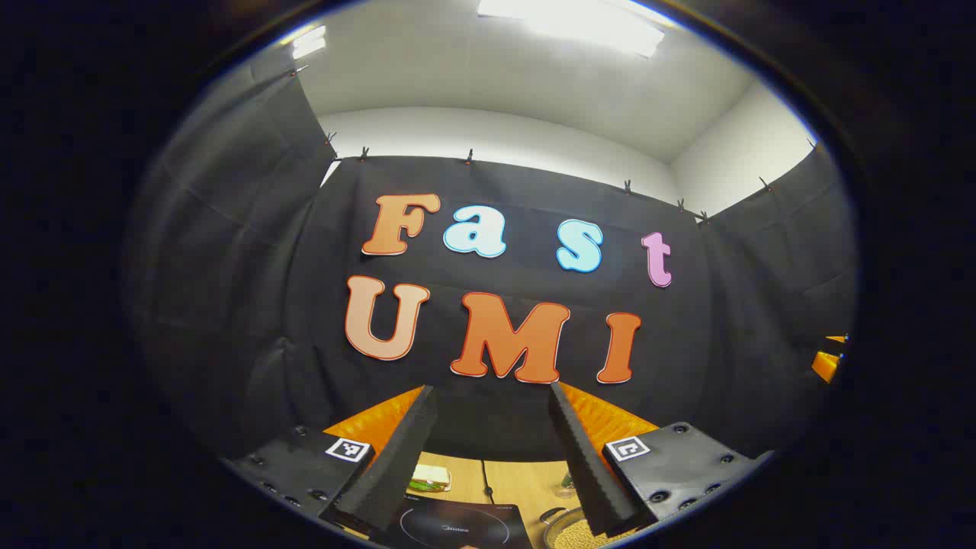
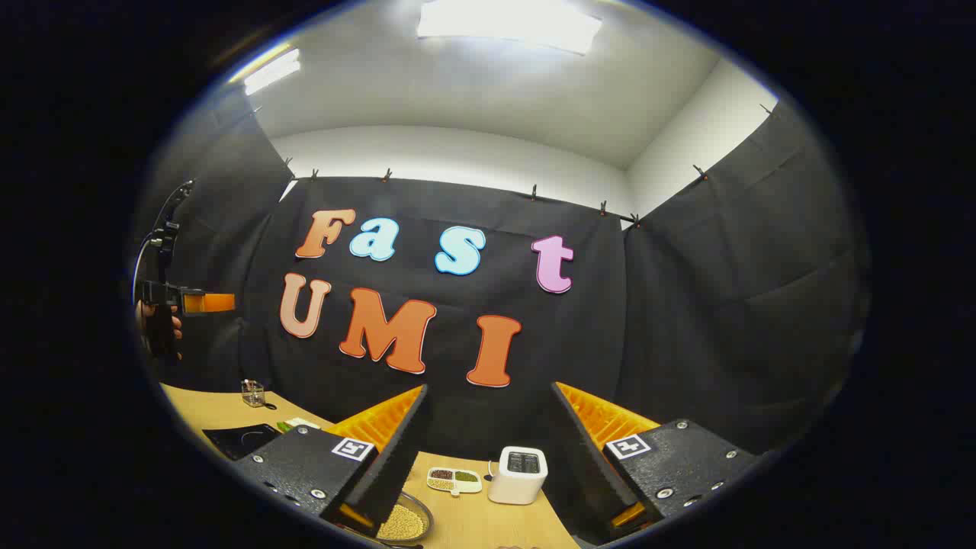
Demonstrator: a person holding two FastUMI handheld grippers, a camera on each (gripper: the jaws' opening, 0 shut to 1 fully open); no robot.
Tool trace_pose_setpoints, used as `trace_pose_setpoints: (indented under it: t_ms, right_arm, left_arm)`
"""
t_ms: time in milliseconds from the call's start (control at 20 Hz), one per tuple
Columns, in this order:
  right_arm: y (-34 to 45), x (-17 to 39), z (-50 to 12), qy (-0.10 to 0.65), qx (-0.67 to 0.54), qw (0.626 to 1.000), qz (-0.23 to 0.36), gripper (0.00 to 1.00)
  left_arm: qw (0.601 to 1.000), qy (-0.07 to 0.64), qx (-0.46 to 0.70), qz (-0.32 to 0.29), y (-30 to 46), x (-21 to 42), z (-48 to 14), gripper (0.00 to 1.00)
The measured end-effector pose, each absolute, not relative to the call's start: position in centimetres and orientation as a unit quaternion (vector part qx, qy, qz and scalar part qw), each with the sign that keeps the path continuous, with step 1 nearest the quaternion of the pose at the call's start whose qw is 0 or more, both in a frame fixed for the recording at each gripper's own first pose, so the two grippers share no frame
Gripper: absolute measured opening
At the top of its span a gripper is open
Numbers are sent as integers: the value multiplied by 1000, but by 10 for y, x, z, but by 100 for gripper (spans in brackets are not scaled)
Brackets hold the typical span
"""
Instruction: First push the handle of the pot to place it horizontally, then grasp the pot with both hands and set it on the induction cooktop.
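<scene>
In the left gripper view, the left gripper (image 1: 492,457) is held high above the table (image 1: 526,484) with its two black fingers (image 1: 396,465) spread wide apart and nothing between them. Between and below the fingers one black induction cooktop (image 1: 457,526) is seen lying flat on the wooden table, with a cable running back from its far edge. Just beside it, toward the right finger, the rim of one pot (image 1: 568,528) filled with pale grains is seen, largely hidden behind that finger; its handle cannot be made out, so the direction of its long axis cannot be told. One sandwich-like item (image 1: 431,478) is seen beyond the cooktop's far left corner.

In the right gripper view, the right gripper (image 2: 488,450) is likewise held wide open, two black fingers (image 2: 393,457) parted and empty. The pot (image 2: 404,522) is seen just inside the left finger, at the lower edge, its handle again out of sight. Farther back on the table (image 2: 488,526), one divided dish (image 2: 454,479) of three compartments and one white toaster (image 2: 518,474) are seen side by side, near each other. Well to the left, the cooktop (image 2: 242,440) and one small glass container (image 2: 253,393) are seen. Above them the other gripper (image 2: 206,303) is held aloft by a hand (image 2: 164,324), pointing right.
</scene>
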State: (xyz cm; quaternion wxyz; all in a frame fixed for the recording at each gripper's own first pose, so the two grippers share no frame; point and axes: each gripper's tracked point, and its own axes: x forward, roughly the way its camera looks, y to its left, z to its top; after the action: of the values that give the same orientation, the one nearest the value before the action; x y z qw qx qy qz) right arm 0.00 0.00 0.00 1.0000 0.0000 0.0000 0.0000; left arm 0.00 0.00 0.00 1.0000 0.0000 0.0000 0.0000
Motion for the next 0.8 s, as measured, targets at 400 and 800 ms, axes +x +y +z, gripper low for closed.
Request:
trace_pose_setpoints:
  t_ms: [400,800]
  right_arm:
    - [-11,11,-5,13,-16,999,-32,95]
    - [5,11,6,2,1,1000,-16,95]
  left_arm:
    - [1000,-8,6,4,10,3,9,96]
    - [1000,11,18,-22,9,-2,3,96]
